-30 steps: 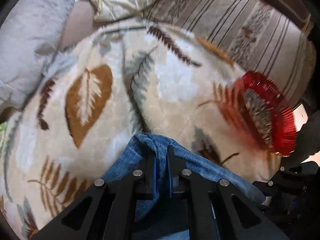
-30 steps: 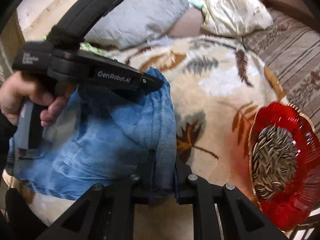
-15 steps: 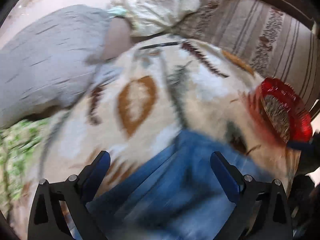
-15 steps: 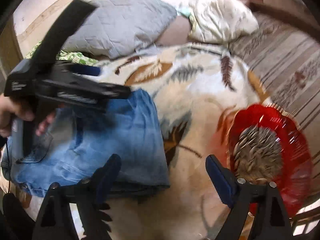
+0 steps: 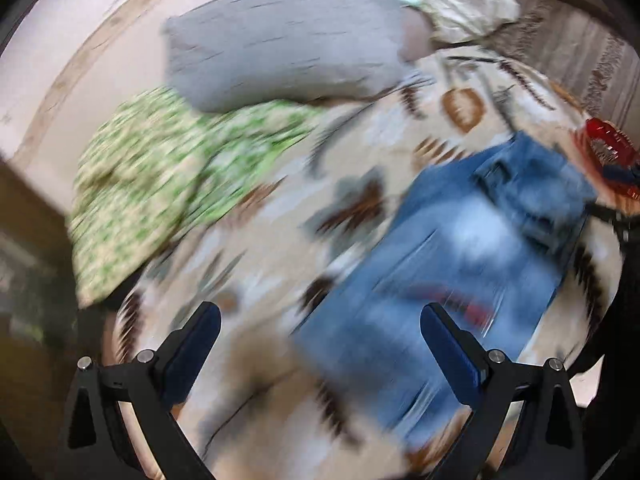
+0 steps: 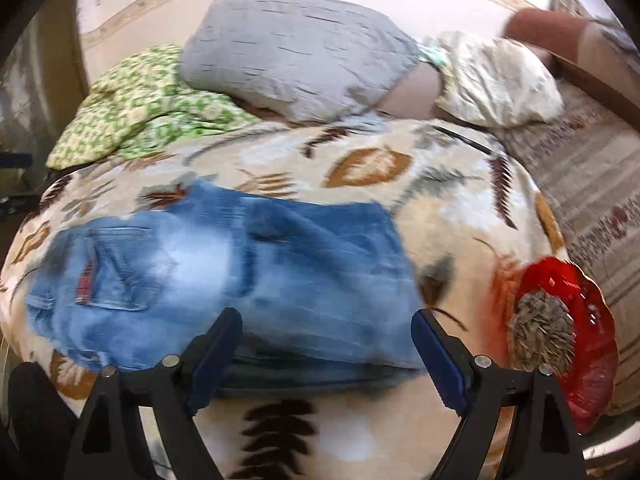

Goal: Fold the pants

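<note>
Now folded pants lie flat, long axis left-right, waistband left.

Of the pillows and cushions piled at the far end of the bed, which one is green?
The green-and-cream patterned one, lying farthest left in the right wrist view, partly under the plain grey pillow. The third, a crumpled cream pillow, sits to the right.

Bed covered by a cream leaf-print blanket. Lying directly on it: folded blue jeans, a red glass dish of sunflower seeds at the right edge, a grey pillow and a green-patterned pillow.
</note>
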Action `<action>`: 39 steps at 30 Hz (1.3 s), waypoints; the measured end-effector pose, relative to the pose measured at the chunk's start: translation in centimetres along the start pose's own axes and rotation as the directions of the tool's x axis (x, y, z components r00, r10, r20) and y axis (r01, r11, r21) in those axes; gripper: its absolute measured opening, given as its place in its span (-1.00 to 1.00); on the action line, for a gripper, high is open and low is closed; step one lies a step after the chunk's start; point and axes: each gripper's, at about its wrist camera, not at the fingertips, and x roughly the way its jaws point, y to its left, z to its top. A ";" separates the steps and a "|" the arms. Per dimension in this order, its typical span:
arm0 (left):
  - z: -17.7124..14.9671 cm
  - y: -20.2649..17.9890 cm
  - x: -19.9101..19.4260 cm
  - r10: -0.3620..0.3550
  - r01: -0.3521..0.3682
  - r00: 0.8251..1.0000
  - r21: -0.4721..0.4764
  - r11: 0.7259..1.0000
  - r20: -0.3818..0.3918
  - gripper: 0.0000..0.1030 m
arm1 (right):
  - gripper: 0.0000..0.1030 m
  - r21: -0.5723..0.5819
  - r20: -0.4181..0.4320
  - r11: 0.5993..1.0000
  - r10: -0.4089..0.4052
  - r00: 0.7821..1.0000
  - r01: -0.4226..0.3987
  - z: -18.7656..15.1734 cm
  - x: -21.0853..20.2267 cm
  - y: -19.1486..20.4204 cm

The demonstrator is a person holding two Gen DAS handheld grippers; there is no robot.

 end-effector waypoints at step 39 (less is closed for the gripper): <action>-6.2 3.6 16.7 -0.425 0.325 0.902 -0.519 0.790 -0.082 0.94 | 0.24 -0.769 0.040 0.628 0.237 0.971 -0.122 -7.4 2.1 32.8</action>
